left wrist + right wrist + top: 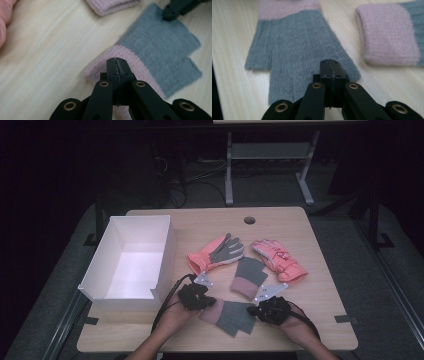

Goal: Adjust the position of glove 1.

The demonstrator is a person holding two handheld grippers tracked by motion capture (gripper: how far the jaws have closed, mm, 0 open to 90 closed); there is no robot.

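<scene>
Gripping opposite ends of grey-pink mitten (231,316); seemingly no legible labels.

Left gripper (116,60) & right gripper (330,62): black jaws, brass-ringed pivots, grey triangular top plates, black cables; forearms bare.

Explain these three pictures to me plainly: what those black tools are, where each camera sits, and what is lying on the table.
A person holds two hand-held grippers, black two-jaw pincers. The high view looks down from above the table; the other two cameras ride on the grippers and look along their jaws.

The left gripper has its shut jaws at the pink cuff of the near knit glove; the right gripper has its shut jaws at the grey end. Whether the fabric is pinched cannot be told.

Farther back lie its matching glove, two coral winter gloves and a white box on the wooden table.
</scene>
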